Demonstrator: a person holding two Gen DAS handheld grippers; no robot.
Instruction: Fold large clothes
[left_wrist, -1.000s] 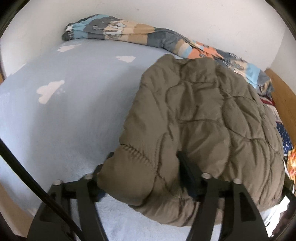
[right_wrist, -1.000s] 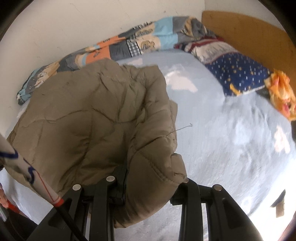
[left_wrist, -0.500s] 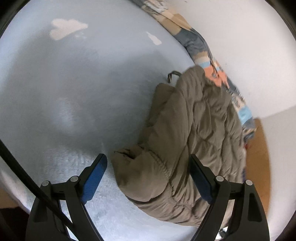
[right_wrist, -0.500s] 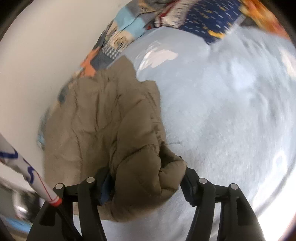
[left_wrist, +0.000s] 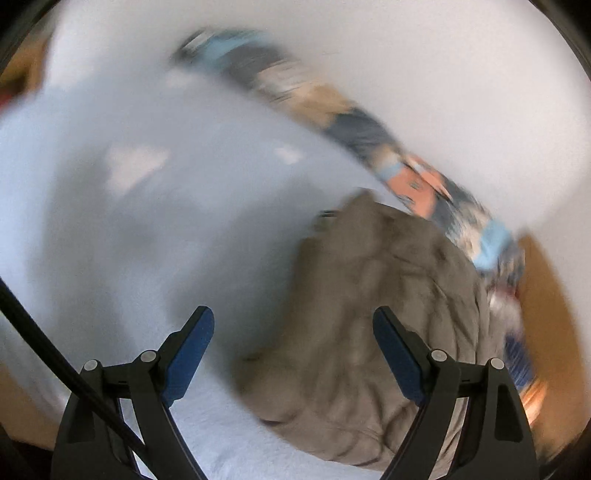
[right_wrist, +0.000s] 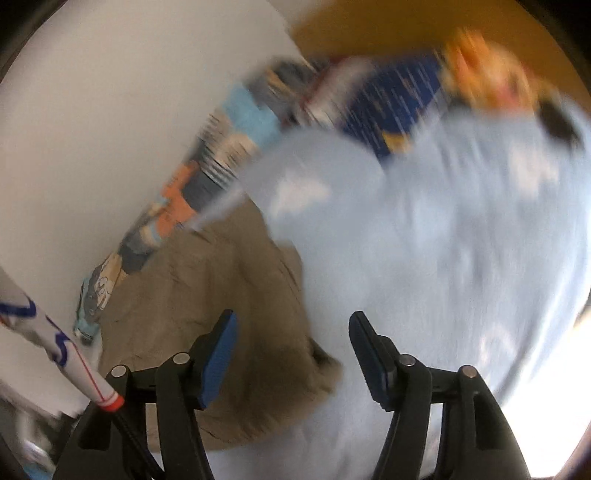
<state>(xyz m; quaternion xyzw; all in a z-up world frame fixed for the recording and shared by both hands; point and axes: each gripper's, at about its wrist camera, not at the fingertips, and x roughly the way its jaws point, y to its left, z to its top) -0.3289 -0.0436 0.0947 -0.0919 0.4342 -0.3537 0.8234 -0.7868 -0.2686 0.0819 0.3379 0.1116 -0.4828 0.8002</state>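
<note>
The olive-brown quilted jacket (left_wrist: 384, 317) is lying in a folded heap on the bed's light blue cloud-print sheet (left_wrist: 140, 229), near the wall-side edge, just beside a patchwork blanket (left_wrist: 369, 136). The left gripper (left_wrist: 293, 352) is hovering with fingers spread wide, pinching nothing. The right gripper (right_wrist: 291, 356) is also gaping, gripping nothing. Both frames are blurring heavily.
</note>
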